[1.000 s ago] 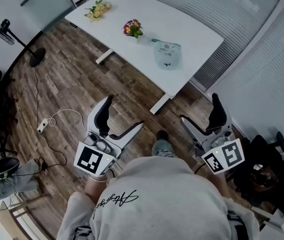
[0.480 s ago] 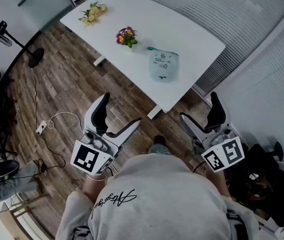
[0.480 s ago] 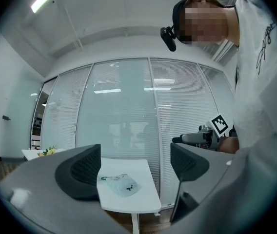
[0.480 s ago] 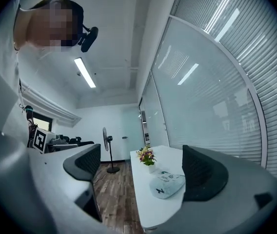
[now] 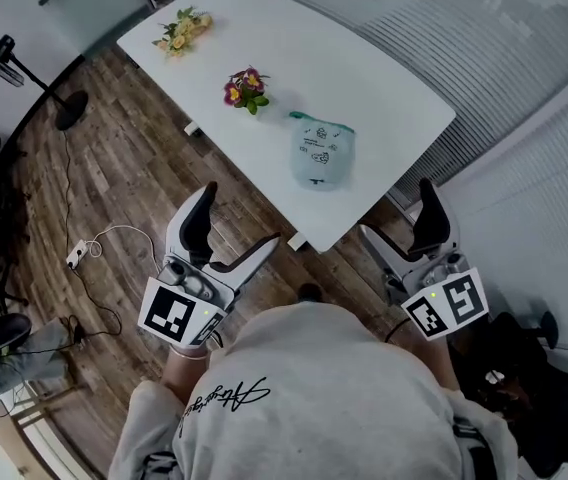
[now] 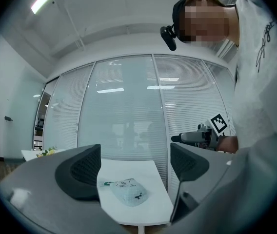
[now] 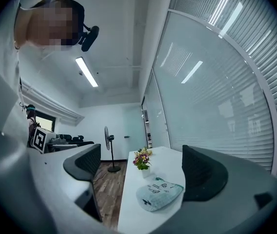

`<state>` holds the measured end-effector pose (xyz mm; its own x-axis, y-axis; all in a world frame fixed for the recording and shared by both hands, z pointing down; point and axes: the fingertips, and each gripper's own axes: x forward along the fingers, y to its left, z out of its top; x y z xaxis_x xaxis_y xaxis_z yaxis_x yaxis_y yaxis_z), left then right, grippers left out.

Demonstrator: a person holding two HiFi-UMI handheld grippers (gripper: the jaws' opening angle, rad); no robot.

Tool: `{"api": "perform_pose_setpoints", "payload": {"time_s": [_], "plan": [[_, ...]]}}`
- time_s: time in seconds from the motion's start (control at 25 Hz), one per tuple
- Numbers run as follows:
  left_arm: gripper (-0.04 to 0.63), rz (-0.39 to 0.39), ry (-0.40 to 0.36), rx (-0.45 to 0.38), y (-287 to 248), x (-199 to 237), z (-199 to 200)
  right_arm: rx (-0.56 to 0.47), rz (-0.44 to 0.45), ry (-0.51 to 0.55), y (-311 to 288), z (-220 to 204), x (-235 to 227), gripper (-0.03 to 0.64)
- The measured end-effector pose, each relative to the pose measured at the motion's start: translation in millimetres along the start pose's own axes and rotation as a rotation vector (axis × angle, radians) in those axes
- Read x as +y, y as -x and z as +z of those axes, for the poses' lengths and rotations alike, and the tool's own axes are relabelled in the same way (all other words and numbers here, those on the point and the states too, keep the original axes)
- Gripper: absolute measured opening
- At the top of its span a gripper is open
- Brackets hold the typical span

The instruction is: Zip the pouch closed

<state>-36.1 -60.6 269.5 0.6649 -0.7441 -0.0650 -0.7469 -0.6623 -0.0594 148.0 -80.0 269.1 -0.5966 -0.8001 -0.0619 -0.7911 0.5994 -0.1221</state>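
Two grippers are held low in front of the person (image 5: 309, 388), both off the worktop (image 5: 374, 78) and touching nothing.

Left gripper (image 5: 244, 218): jaws stand wide apart with nothing between them. It hangs over the wooden floor (image 5: 134, 168), short of the worktop's near edge. In its own view the gap between the jaws frames the worktop and the pouch beyond it, well apart from the gripper.

Right gripper (image 5: 396, 210): jaws likewise wide apart and holding nothing. It is held just off the worktop's near right corner, beside the window blinds (image 5: 524, 38). Its own view looks along the worktop, with the pouch seen between the jaws but not in contact with either.

Pouch (image 5: 321, 151): pale blue-green with dark print, lying flat on the white worktop near the near edge, roughly between the lines of the two grippers. A darker green tab shows at its far left corner. Whether the zip is open or run shut cannot be told at this range.

Other items on the worktop: a small bunch of purple flowers (image 5: 244, 88) stands beyond the pouch and to its left, apart from it; a bunch of yellow flowers (image 5: 179, 30) lies near the far left end.

Surroundings: a standing fan (image 5: 4, 53) is on the floor at the left, well apart from the worktop. Each gripper carries a marker cube (image 5: 176, 313) at its rear, close to the person's hands.
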Motion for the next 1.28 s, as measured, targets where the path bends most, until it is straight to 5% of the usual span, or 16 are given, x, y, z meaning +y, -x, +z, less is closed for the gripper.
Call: {"api": "perform_pose_setpoints", "payload": {"time_s": [0.6,1.28], "plan": [[0.431,-0.006,0.055,0.021,-29.8,27.3,-20.5,0.057,0.022,-0.006,-40.3,-13.2,-18.2,0.497],[0.430,-0.165,0.045,0.022,-40.6,94.6,-21.2,0.112,-0.145,0.011,-101.6,-42.2,-33.1,0.491]]}}
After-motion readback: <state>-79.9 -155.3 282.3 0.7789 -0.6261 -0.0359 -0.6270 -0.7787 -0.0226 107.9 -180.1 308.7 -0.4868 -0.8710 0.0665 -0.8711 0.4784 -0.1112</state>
